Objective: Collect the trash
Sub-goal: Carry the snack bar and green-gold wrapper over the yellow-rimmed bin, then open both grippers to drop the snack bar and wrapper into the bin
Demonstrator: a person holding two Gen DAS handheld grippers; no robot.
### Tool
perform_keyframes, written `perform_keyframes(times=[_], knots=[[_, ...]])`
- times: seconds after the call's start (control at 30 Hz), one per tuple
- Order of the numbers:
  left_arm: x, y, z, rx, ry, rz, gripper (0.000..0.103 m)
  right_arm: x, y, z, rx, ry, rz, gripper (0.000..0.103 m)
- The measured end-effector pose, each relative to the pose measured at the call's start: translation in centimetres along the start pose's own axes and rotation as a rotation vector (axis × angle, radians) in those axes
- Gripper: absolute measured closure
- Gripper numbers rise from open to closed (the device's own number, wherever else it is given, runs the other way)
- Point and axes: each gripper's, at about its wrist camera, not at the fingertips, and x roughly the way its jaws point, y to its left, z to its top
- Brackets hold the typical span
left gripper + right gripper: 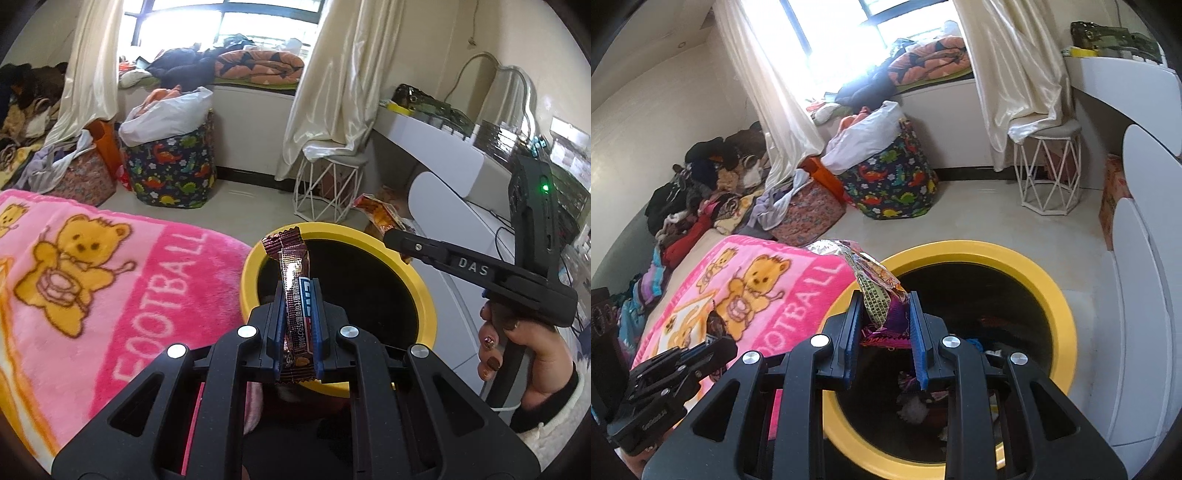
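Note:
My left gripper [297,291] is shut on a brown candy wrapper [291,269] that stands upright over the near rim of a yellow-rimmed black trash bin [255,258]. My right gripper [884,299] is shut on a bundle of crumpled snack wrappers [877,291], orange, yellow and purple, held above the left rim of the same bin [1052,295]. Trash lies in the bin's bottom. In the left wrist view the right gripper [389,234], held by a hand [517,354], reaches over the bin's far right rim with an orange wrapper [378,214]. The left gripper [713,341] shows at lower left of the right wrist view.
A pink teddy-bear blanket [110,280] covers the bed left of the bin. A dinosaur-print bag [897,181], a floral bag [809,214] and piled clothes [701,192] stand on the floor beyond. A white wire stool [1049,173] and a white desk [443,147] are to the right.

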Motion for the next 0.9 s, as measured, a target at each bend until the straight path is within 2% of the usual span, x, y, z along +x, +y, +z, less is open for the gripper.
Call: perform_keyframes(times=[0.17,0.53,0.77,0.83,0.87,0.9], knots=[[1.3,-1.2,0.1,0.037,0.022,-0.031,0.096,0.0,-1.4,-0.3,0.005,-0.007,-0.074,0.080],[5.6,-2.8,0.5,0.098,0.092,-0.065,0.095,0.9,-4.7,-1.1,0.095,0.016,-0.112,0.078],[9.1,-2.3,0.8,0.067,0.160,-0.078,0.094,1.8,-5.5,-1.7,0.129,0.038,-0.111,0.078],[10.0,-2.0,0.9,0.046,0.177,-0.080,0.094,1.9,-5.9,-1.8,0.149,0.043,-0.109,0.074],[10.3,-1.8,1.1,0.038,0.182,-0.082,0.092,2.0,-6.1,-1.8,0.161,0.042,-0.111,0.063],[10.5,-1.6,1.2,0.032,0.188,-0.085,0.083,1.8,-6.3,-1.8,0.179,0.036,-0.114,0.055]])
